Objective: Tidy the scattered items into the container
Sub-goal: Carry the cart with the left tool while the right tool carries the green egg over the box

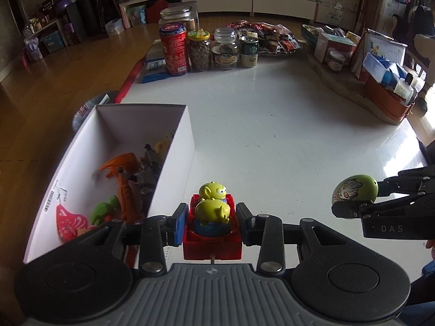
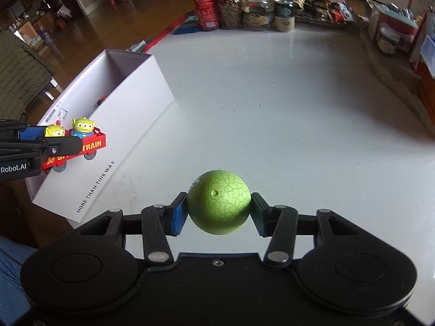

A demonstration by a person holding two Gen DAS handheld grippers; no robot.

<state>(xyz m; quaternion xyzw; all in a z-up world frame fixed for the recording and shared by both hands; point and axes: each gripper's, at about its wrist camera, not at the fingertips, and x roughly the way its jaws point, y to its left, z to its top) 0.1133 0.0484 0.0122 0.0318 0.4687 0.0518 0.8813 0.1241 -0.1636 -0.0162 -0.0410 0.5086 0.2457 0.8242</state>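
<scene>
**Two toys held above the table, box at the left**

A red plastic toy train car with green alien figures (image 1: 212, 225) is clamped across its stiff flat sides by the left gripper (image 1: 212, 224), beside the white cardboard box (image 1: 174, 163). A smooth green crackle-patterned egg (image 2: 219, 201), judged light and slippery, is pinched at its widest girth by the right gripper (image 2: 219, 212). The glossy white table (image 2: 285, 108) between is bare; the box's near rim must be cleared.

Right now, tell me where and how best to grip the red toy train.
Grip the red toy train across its flat long sides, coming from above, as the left gripper does now. The alien figures on top are rounded and would probably slip.
</scene>
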